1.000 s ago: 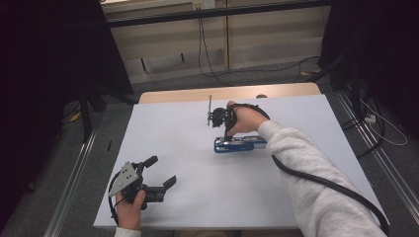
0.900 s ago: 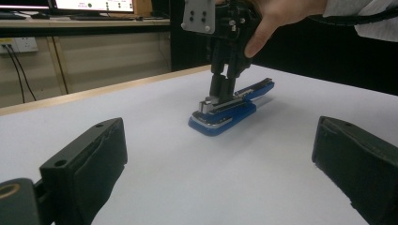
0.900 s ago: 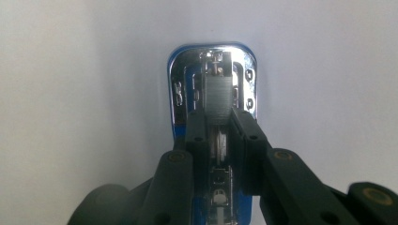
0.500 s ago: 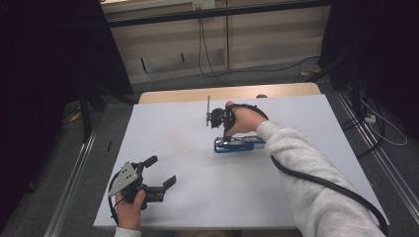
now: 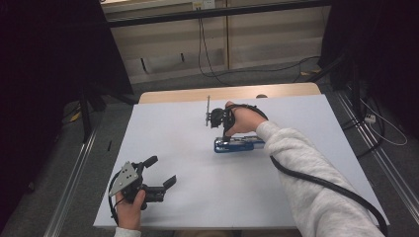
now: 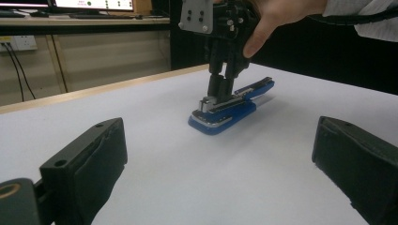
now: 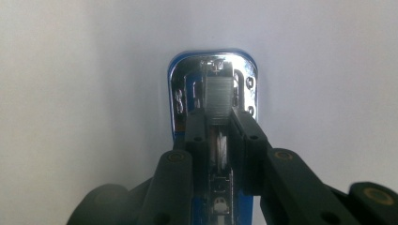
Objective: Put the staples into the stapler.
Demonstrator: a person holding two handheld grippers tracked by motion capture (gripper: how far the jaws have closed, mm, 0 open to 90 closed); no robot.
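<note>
Both jaws of right hand-held gripper (image 6: 220, 86) tight on blue stapler (image 6: 228, 110).

The stapler (image 5: 238, 144) is bright blue with a shiny silver metal plate and a grey block of staples at its front end. Above the stapler, the right gripper (image 6: 223, 89) is black with a pale grey plate. Well to the near-left of the stapler, the left gripper (image 5: 158, 174) is also black with a grey plate. The table (image 5: 183, 123) under the stapler is plain white, unpatterned, with what looks like a light wood-coloured strip beyond it. The sleeve (image 5: 316, 192) beside the stapler is light grey.
</note>
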